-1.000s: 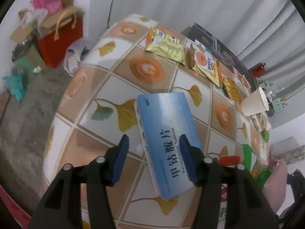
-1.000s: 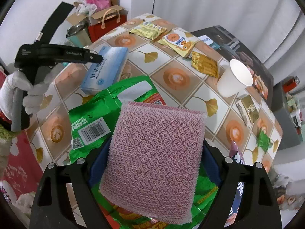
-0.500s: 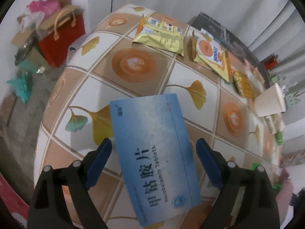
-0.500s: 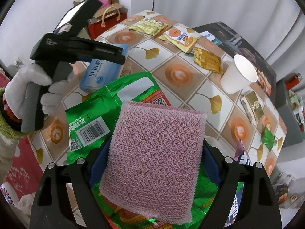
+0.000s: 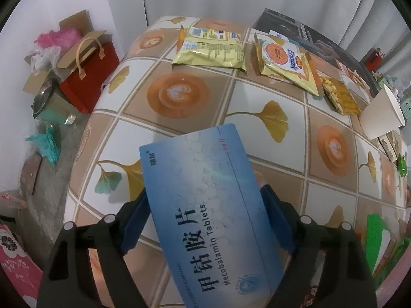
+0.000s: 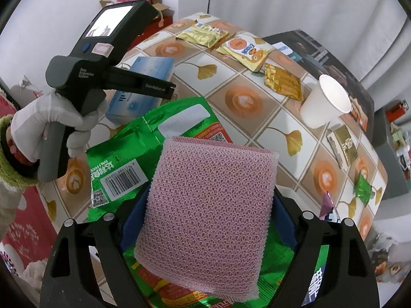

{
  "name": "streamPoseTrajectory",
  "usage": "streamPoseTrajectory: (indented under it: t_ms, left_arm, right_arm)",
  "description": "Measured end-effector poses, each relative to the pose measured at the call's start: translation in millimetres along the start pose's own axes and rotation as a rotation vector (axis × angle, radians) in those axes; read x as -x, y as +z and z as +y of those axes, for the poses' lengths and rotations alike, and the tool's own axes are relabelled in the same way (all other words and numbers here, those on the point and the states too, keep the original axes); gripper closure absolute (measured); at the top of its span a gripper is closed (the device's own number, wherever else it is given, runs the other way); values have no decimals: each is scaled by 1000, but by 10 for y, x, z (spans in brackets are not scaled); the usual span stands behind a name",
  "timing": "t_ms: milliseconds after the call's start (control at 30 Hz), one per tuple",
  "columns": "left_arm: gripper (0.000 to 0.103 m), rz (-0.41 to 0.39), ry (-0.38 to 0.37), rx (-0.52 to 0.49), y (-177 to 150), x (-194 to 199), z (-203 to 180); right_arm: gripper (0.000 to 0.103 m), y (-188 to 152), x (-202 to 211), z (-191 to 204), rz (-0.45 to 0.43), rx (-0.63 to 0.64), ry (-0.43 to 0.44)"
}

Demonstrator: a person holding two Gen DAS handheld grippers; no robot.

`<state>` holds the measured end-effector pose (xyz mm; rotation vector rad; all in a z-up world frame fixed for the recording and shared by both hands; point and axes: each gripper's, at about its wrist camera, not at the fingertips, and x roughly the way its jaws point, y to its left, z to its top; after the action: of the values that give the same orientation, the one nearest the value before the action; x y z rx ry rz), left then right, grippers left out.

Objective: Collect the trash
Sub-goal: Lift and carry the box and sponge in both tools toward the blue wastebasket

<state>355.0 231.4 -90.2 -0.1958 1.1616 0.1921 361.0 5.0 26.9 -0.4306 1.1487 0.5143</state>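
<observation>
A blue tablet box (image 5: pixel 205 205) lies broad face up between the pads of my left gripper (image 5: pixel 204 192). The jaws are closing, and both pads touch the box's long edges. In the right wrist view the same box (image 6: pixel 151 66) rests low over the tiled table (image 6: pixel 257 128), under the left tool held by a gloved hand (image 6: pixel 51 125). My right gripper (image 6: pixel 212 192) is shut on a pink mesh sponge (image 6: pixel 210 200). It hovers above a crumpled green snack bag (image 6: pixel 143 148).
Two yellow snack packets (image 5: pixel 208 48) (image 5: pixel 285 61), a gold wrapper (image 5: pixel 339 97) and a white paper cup (image 5: pixel 380 118) lie at the far side. Small green and purple wrappers (image 6: pixel 362 187) sit to the right. A red bag (image 5: pixel 84 84) and boxes stand on the floor left of the table edge.
The left jaws let go of the box's narrow sides and spread wide. The box turned flat, and the pads have now closed in on its long edges. The right gripper is unchanged.
</observation>
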Motion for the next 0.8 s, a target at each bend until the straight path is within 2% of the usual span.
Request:
streamPoseTrajectory:
  t_ms: [200,400,667,800]
  left_arm:
    - [23,-31,-16,10,-59,103,55]
    - [25,-110,-17,14,-104,450,157]
    - [25,-290,2,-17,-254,1290,183]
    - [25,-374,-25,-52,-360,1773,30]
  right_arm:
    - [23,35,92,-22,-24,-18,15]
    - [23,85,289,-50,-78,-42,39]
    - [23,46,872,-104,-208,-81,72]
    - [23,-126,1281,-178,-293,-112,75]
